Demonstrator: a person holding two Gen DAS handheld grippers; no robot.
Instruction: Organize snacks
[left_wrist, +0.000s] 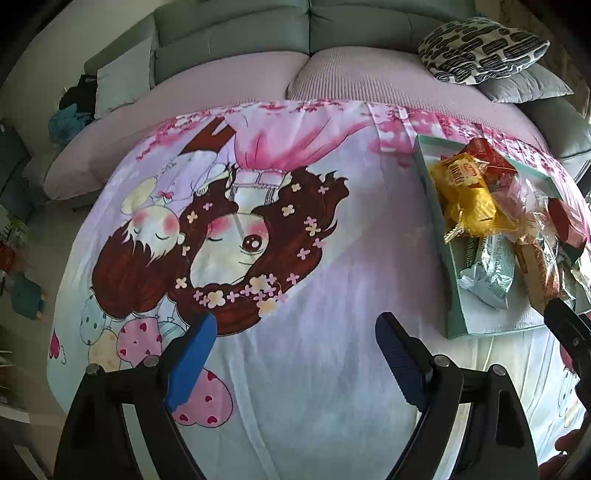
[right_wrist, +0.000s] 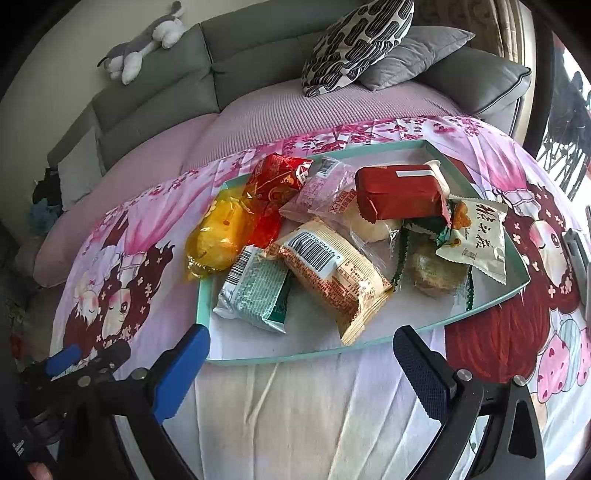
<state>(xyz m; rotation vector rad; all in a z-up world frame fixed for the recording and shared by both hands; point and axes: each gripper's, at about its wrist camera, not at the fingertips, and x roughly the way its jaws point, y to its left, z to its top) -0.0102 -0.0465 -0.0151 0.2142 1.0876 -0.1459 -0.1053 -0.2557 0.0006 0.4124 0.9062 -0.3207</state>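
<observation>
A shallow teal tray (right_wrist: 202, 295) lies on a cartoon-print cloth and holds several wrapped snacks. Among them are a yellow pack (right_wrist: 218, 232), a red foil pack (right_wrist: 273, 192), a dark red block (right_wrist: 399, 195), a beige barcode pack (right_wrist: 332, 273) and a teal-white pack (right_wrist: 251, 291). My right gripper (right_wrist: 301, 334) hangs open just in front of the tray's near rim, with nothing between its fingers. My left gripper (left_wrist: 295, 325) is open over bare cloth, left of the tray (left_wrist: 456, 314). In the right wrist view the left gripper (right_wrist: 88, 356) shows at the lower left.
The cloth (left_wrist: 314, 387) covers a low table in front of a grey-green sofa (right_wrist: 258, 48). On the sofa are a black-and-white patterned cushion (right_wrist: 354, 40), a grey cushion (right_wrist: 417, 55) and a plush toy (right_wrist: 147, 40). Clutter lies on the floor at the left (left_wrist: 22, 258).
</observation>
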